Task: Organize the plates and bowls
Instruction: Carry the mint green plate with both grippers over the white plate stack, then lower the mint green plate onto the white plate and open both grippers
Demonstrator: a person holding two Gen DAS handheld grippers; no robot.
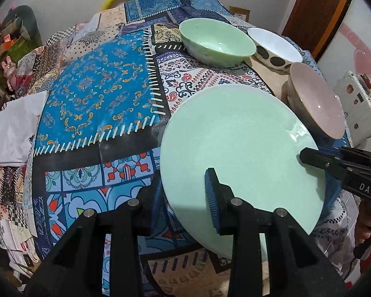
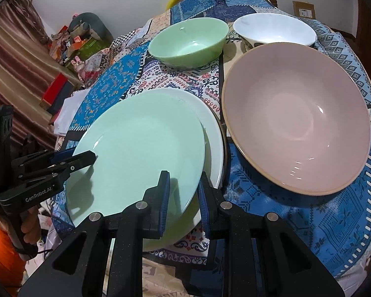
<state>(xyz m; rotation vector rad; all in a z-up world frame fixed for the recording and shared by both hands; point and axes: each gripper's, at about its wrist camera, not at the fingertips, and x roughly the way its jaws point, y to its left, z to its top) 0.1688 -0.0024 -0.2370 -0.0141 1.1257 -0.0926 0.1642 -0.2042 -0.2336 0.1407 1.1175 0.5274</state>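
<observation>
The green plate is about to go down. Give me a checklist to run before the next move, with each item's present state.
1. Left hand-held gripper straddles the green plate's rim: ok.
2. Right hand-held gripper straddles another part of that rim: ok.
3. Both grips firm: cannot tell.
4. White plate lies beneath the green plate: ok.
5. Green plate centred over the white plate: not ok; in the right wrist view it sits offset to the left.
6. Pink bowl apart from the white plate: cannot tell; their rims look very close.
</observation>
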